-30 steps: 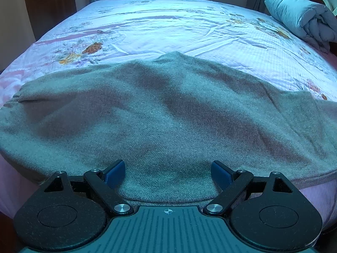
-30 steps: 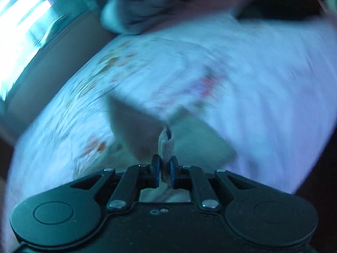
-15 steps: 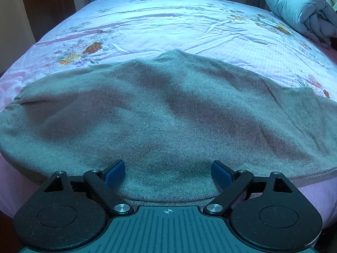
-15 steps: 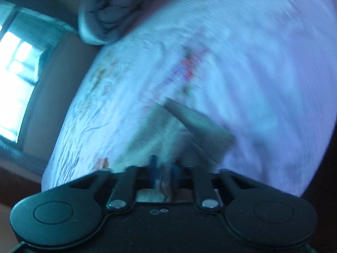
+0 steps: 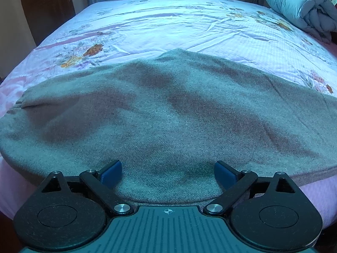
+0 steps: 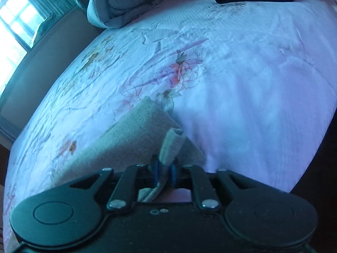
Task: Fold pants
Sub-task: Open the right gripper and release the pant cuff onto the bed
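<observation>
Floral bed (image 5: 160, 27), pants (image 5: 168, 109) lengthwise left-right, right gripper (image 6: 163, 171) pinching end

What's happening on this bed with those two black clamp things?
A person is folding a pair of grey pants on a bed with a floral sheet, using two handheld grippers. The right gripper is clamped shut on an end of the fabric and lifts it off the sheet. The left gripper is wide open, low over the near edge of the pants, holding nothing. A rolled grey quilt lies at the far corner of the bed.
</observation>
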Action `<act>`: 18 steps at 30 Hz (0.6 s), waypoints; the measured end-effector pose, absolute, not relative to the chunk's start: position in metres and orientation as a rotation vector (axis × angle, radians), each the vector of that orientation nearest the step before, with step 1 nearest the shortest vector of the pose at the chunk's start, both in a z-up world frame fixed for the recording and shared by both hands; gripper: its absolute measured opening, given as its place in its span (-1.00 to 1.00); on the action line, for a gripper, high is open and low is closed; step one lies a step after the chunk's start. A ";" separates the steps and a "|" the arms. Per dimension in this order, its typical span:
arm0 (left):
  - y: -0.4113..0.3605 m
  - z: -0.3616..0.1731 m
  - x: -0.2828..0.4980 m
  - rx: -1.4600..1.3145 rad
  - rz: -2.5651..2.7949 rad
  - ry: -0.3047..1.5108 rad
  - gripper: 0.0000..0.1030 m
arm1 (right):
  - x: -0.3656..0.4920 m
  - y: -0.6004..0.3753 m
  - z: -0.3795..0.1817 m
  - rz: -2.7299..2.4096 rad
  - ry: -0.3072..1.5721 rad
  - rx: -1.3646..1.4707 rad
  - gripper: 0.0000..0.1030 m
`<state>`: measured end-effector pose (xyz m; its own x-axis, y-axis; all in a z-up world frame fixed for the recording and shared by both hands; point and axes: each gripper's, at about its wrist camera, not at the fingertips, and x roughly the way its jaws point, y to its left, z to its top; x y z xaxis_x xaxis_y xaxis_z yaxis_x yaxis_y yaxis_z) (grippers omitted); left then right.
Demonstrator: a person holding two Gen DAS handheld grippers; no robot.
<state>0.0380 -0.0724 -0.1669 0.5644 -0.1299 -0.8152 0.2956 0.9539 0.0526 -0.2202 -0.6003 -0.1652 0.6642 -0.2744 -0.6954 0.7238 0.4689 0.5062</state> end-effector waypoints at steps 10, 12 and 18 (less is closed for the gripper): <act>-0.073 -0.167 0.037 0.193 -0.245 0.938 0.84 | -0.221 -0.648 -0.177 -0.452 0.424 1.259 0.20; -0.073 -0.167 0.037 0.195 -0.242 0.939 0.84 | -0.217 -0.650 -0.179 -0.447 0.417 1.264 0.18; -0.075 -0.169 0.038 0.199 -0.234 0.939 0.86 | -0.207 -0.656 -0.170 -0.409 0.386 1.211 -0.83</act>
